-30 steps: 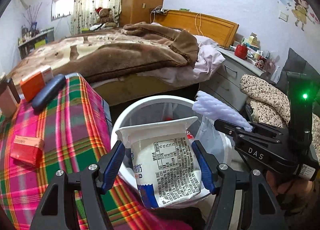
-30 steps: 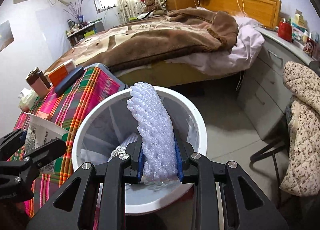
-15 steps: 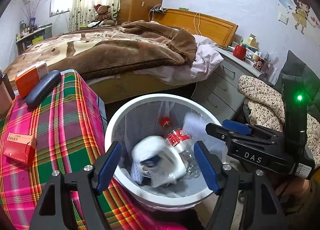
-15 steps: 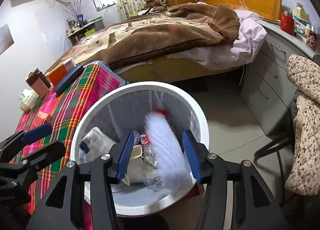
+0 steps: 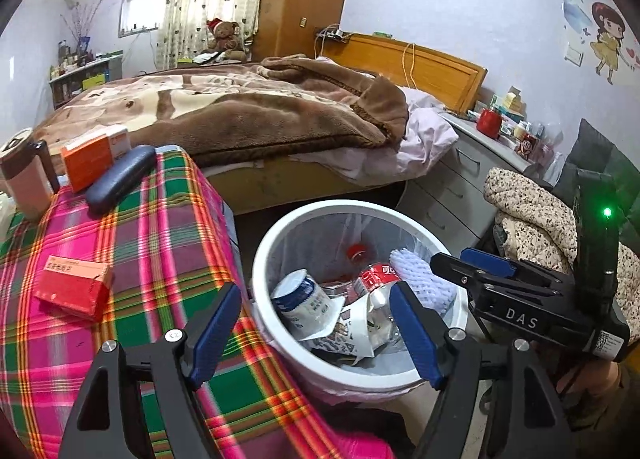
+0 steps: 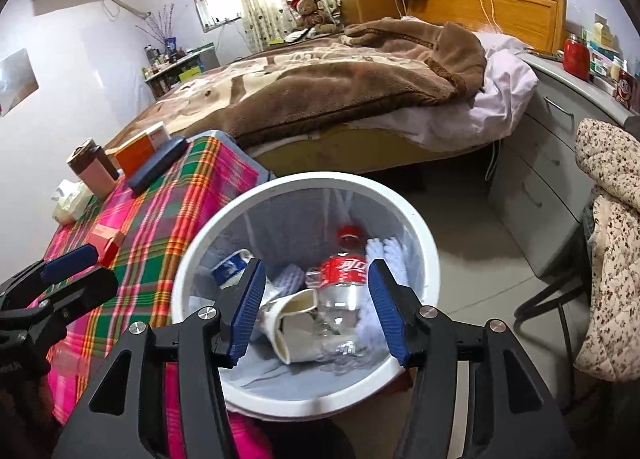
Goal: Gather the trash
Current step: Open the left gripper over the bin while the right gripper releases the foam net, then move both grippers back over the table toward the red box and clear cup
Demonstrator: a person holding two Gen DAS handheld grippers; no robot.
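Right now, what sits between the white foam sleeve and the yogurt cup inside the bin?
A clear plastic bottle with a red label lies between the foam sleeve and the yogurt cup, seen best in the right wrist view.

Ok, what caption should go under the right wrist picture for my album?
Open right gripper above the white trash bin, where a plastic bottle and foam net lie.

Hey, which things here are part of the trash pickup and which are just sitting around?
Part of the job:
white round trash bin
clear plastic bottle with red label
white foam fruit net
white yogurt cup

Just lying about:
red cardboard box
dark blue glasses case
orange box
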